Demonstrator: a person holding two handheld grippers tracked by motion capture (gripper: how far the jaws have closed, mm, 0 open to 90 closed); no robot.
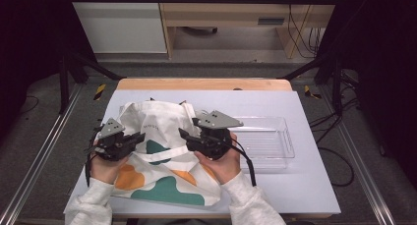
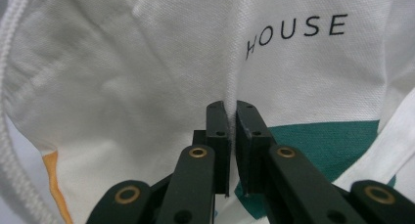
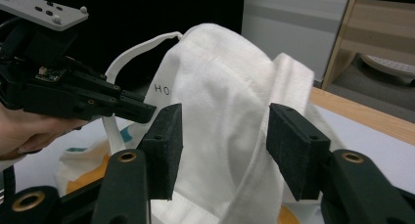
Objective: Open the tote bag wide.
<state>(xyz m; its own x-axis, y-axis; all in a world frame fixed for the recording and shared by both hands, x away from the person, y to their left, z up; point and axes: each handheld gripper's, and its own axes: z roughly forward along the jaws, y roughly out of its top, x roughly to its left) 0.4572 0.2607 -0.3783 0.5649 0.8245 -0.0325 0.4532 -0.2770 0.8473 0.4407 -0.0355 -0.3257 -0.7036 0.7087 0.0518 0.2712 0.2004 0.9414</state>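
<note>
Tote bag (image 1: pixel 162 151) fold pinched by level left tool (image 2: pixel 232 117), right tool (image 3: pixel 222 143) agape.

The tote bag (image 1: pixel 162 156) is white with green and orange shapes and black letters. The tray (image 1: pixel 268 141) is clear, and the counter (image 1: pixel 305 185) is pale grey.

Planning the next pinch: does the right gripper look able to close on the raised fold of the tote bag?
Probably yes: the raised fold already stands between the right gripper's open jaws, nothing blocking.
</note>
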